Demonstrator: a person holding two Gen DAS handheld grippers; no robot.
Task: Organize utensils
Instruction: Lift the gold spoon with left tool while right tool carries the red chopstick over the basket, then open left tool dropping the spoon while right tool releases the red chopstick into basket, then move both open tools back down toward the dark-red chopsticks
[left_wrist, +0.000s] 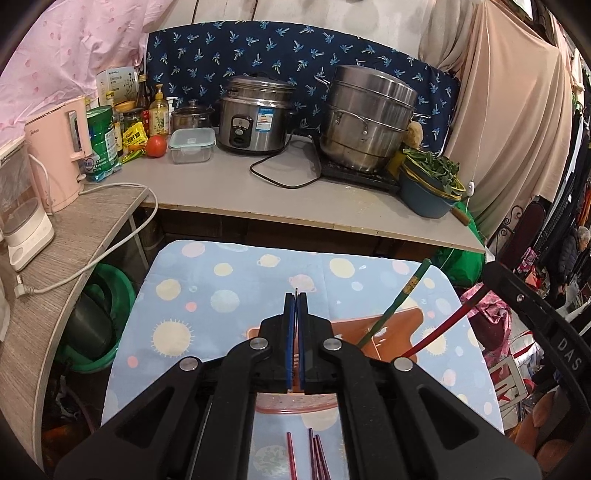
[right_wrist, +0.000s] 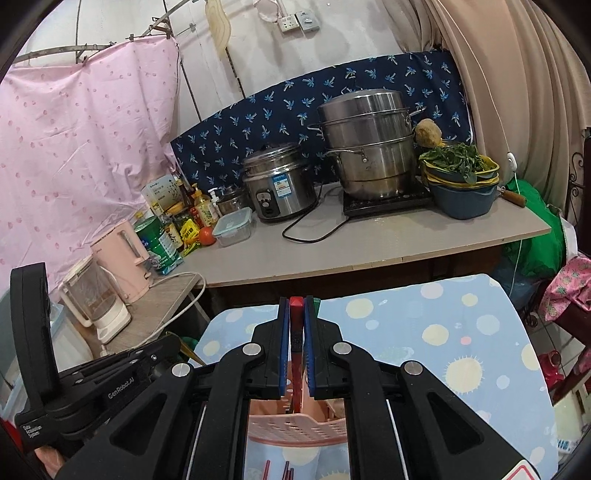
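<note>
The right hand-held gripper (right_wrist: 296, 325) is nearly closed on a red chopstick (right_wrist: 296, 354), a green one (left_wrist: 400, 295) just beside, above the pink holder (right_wrist: 295, 428) mid-table (right_wrist: 461, 332). Left hand-held gripper (left_wrist: 296, 306) is shut and looks empty. Chopsticks are light, stiff and slippery, so grip mid-shaft; loose ones (left_wrist: 316, 458) lie at the near edge.

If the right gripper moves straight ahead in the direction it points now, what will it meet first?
Probably the pink utensil basket just under the right gripper, which points downward with a red chopstick between its pads. Beyond lies the patterned cloth. Depth is uncertain.
</note>
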